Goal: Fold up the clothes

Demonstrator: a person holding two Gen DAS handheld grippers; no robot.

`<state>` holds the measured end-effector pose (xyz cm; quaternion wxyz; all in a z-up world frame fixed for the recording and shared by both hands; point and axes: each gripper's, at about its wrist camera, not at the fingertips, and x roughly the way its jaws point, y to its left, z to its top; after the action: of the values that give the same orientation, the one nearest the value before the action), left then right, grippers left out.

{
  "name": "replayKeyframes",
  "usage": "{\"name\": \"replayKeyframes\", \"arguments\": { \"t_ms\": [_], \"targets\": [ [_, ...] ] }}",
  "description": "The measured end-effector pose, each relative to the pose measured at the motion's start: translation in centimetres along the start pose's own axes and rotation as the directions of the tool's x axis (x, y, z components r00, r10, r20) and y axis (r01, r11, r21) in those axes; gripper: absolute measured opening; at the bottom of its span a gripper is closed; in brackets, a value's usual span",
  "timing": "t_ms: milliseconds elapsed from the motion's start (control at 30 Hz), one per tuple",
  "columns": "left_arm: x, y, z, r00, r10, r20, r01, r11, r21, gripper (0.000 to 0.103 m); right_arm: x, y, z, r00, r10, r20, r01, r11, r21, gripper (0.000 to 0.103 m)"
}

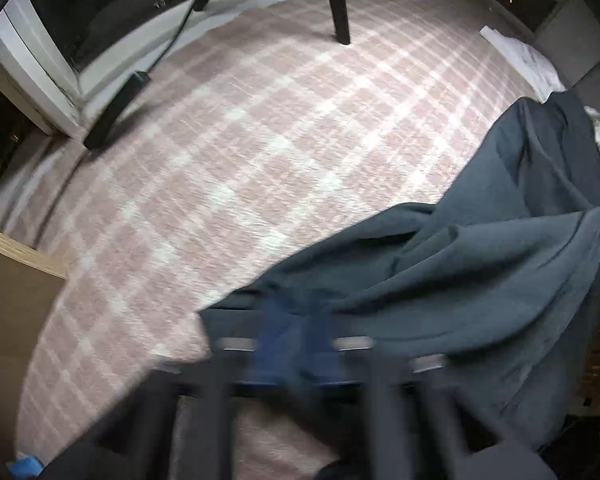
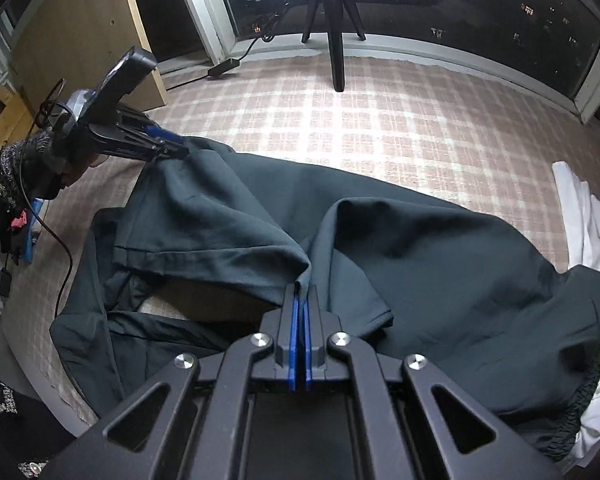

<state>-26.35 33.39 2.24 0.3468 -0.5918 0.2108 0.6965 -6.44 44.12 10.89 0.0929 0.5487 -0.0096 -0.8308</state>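
A dark grey-green garment (image 2: 420, 248) lies crumpled on a pink plaid cover (image 2: 340, 128). It has a stitched hem at the left and an elastic band at the lower right. My right gripper (image 2: 300, 294) is shut, its blue pads pinching a raised fold at the garment's middle. My left gripper (image 2: 182, 148) reaches in from the upper left of the right wrist view and is shut on the garment's far left edge, which it holds lifted. The left wrist view is blurred. There the left gripper (image 1: 288, 340) shows closed blue pads against the garment (image 1: 460, 272), which trails off to the right.
A white cloth (image 2: 592, 232) lies beside the garment at the right, and the white cloth (image 1: 528, 60) also shows at the upper right. A black tripod (image 2: 336, 60) stands at the far edge by a dark window. A power adapter (image 2: 224, 68) and a wooden panel (image 2: 88, 32) sit at the left. A person's sleeve (image 2: 4, 176) is at the far left.
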Motion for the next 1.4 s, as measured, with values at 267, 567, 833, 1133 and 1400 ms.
{"name": "replayKeyframes", "arguments": {
  "t_ms": [267,567,833,1133,1400],
  "targets": [
    [-13.1,3.1,-6.4,0.97,0.016,0.241,0.022,0.988,-0.153,0.0,-3.3,2.6,4.0,0.983,0.06,0.173,-0.059,0.998,-0.008,0.002],
    [-17.8,5.6,-12.7,0.974,-0.024,0.227,0.099,0.942,-0.322,0.029,-4.4,3.8,7.2,0.962,0.009,0.274,-0.005,1.0,-0.013,0.002],
    [-7.0,-0.2,-7.5,0.976,-0.18,0.126,0.211,0.928,-0.309,0.037,-5.9,-8.6,4.1,0.928,-0.332,0.172,0.288,0.928,0.238,0.002],
    [-1.6,-5.0,-2.5,0.985,-0.172,0.025,0.173,0.964,-0.2,0.045,-7.2,-17.6,-0.4,0.883,-0.462,0.08,0.384,0.81,0.443,0.002],
    [0.1,-7.4,0.6,0.957,-0.286,0.057,0.291,0.933,-0.21,0.045,-6.8,-16.7,-0.6,0.891,-0.446,0.078,0.382,0.833,0.4,0.002]
  ]
}}
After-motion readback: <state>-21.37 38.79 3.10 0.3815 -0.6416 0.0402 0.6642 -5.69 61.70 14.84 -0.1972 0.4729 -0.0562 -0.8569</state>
